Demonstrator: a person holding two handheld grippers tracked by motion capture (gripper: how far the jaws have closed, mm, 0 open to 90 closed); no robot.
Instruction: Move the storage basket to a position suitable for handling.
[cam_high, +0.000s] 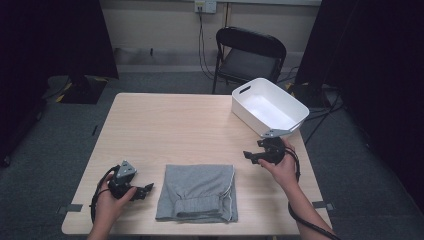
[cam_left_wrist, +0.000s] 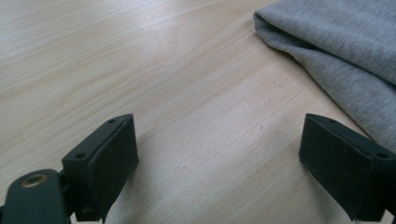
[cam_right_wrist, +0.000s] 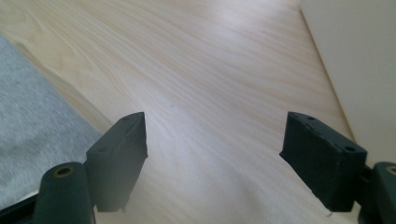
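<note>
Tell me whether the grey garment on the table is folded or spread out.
Folded. The grey garment lies as a compact rectangle with layered edges and a doubled-over band near its front; the left gripper view shows a rounded fold at its corner.

No text, label, brand, number or sign can be read anywhere: none on the grey cloth (cam_high: 197, 192), the white bin (cam_high: 270, 107), the counter (cam_high: 175, 130) or the chair (cam_high: 250, 52).

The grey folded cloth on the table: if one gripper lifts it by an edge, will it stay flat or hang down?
The grey cloth is probably floppy: it looks like soft knit lying in folded layers, so lifting one edge would likely unfold it. It seems light. On the smooth table, a push may bunch it rather than slide it whole.
</note>
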